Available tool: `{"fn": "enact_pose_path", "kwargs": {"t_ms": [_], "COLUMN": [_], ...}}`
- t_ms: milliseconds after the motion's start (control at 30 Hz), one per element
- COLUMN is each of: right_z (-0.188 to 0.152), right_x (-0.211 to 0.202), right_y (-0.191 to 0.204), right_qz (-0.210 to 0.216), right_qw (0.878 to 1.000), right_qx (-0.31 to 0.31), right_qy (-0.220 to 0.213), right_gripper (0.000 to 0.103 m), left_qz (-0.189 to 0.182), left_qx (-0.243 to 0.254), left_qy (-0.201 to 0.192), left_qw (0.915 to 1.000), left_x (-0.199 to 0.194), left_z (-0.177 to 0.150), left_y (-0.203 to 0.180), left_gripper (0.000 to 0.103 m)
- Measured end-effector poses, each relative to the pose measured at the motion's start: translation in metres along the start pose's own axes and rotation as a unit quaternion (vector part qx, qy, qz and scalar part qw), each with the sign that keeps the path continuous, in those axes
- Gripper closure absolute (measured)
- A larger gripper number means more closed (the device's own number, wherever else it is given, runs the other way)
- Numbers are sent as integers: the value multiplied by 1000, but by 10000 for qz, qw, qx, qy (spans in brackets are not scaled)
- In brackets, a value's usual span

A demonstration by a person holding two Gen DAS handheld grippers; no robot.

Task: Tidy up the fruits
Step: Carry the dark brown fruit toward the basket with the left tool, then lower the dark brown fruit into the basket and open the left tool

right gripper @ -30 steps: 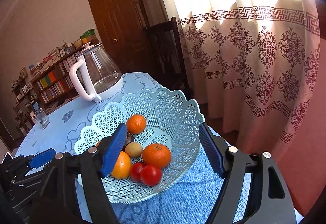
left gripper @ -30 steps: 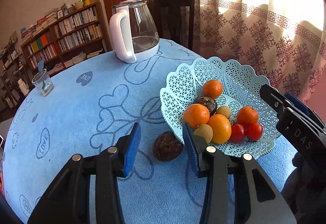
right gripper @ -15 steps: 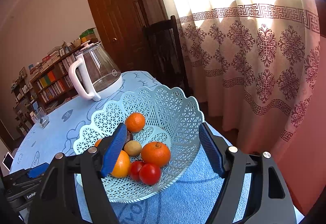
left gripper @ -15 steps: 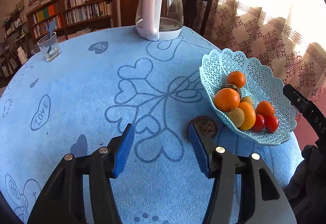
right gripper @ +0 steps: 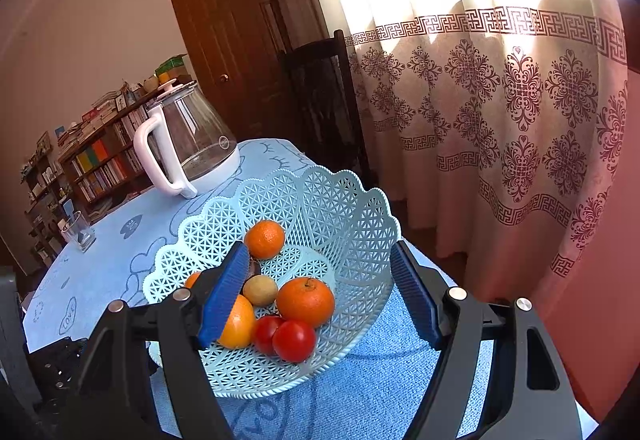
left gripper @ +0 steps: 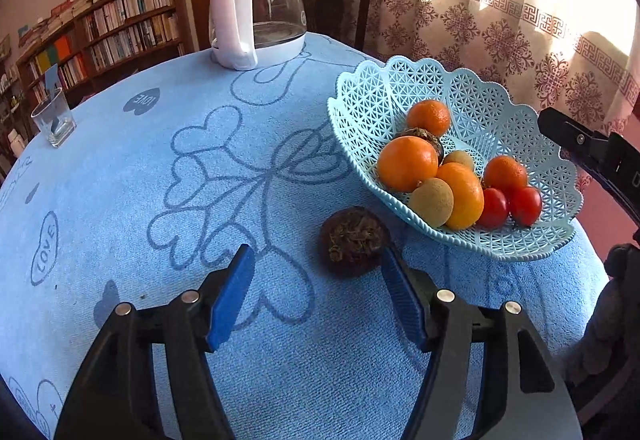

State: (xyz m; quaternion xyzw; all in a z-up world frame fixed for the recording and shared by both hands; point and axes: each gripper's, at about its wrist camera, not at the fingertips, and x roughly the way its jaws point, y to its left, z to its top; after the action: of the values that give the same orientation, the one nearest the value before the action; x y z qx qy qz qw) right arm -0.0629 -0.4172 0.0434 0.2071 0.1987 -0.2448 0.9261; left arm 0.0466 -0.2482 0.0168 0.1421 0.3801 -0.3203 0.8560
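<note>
Blue towelling covers the round table (left gripper: 120,168), and from the left wrist we see most fruit already heaped in the lattice basket (left gripper: 400,88) by the table's right edge, while one dark fruit (left gripper: 354,242) lies on the cloth just below its rim; our left gripper (left gripper: 318,300), its jaws just widened and empty, has open cloth all round. From the right wrist, our right gripper (right gripper: 320,294) hangs wide and empty over the basket (right gripper: 360,224), with the table edge close beneath and the curtain (right gripper: 500,100) beyond.

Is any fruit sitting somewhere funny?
Yes. One dark brown round fruit lies alone on the blue tablecloth, just outside the lacy blue basket where every other fruit is piled. The left hand-held gripper is open just short of it.
</note>
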Motion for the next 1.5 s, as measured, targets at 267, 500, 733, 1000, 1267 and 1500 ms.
{"fn": "enact_pose_path", "kwargs": {"t_ms": [267, 500, 733, 1000, 1267, 1500], "right_z": [0, 0, 0, 0, 0, 0], "right_x": [0, 0, -2, -6, -7, -8], "right_y": [0, 0, -3, -6, -7, -10], "right_qz": [2, 6, -30, -59, -76, -104], "right_qw": [10000, 10000, 9999, 9997, 9996, 9993], "right_qx": [-2, 10, 69, 156, 210, 286], "right_qy": [0, -14, -86, -150, -180, -211], "right_gripper": [28, 28, 28, 28, 28, 28], "left_qz": [-339, -411, -277, -312, -598, -1007], "left_qx": [251, 6, -280, -66, 208, 265], "left_qy": [118, 111, -16, -410, -431, -346], "left_qw": [9990, 9991, 9992, 9986, 9971, 9940], "left_x": [15, 6, -18, -46, -43, -32], "left_z": [8, 1, -7, 13, 26, 28], "left_y": [-13, -1, 14, -12, -41, -59], "left_gripper": [58, 61, 61, 61, 61, 57]}}
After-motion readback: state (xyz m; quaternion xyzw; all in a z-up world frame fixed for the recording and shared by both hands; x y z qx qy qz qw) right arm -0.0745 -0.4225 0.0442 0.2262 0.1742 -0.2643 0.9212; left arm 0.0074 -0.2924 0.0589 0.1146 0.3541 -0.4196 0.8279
